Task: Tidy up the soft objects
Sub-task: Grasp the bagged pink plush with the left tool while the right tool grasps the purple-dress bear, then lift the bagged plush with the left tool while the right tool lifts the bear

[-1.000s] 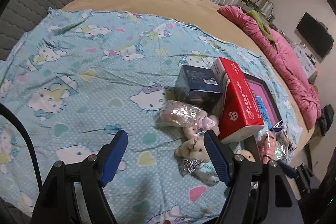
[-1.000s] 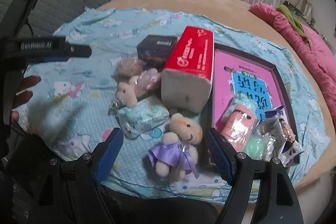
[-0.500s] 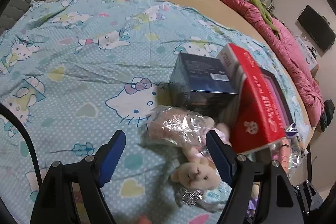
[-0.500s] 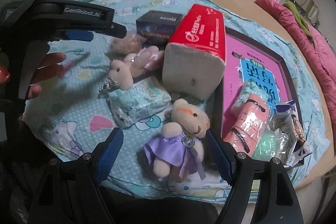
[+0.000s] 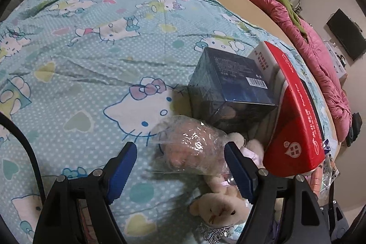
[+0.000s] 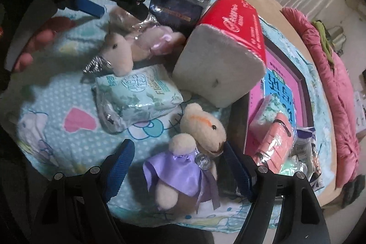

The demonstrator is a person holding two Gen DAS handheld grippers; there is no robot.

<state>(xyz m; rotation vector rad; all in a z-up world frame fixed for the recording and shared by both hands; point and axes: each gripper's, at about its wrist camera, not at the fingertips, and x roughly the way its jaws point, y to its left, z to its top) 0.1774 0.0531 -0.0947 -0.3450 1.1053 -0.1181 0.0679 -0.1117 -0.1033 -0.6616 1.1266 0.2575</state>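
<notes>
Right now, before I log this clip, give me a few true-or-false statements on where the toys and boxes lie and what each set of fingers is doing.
1. The plastic-wrapped plush toy lies between the open left fingers. True.
2. The right gripper is clamped on the red tissue pack. False: it is open around the plush bear in the purple dress.
3. The dark blue box sits beside the red pack. True.
4. The mint tissue packet lies on the pink tray. False: it lies on the bedsheet.
</notes>
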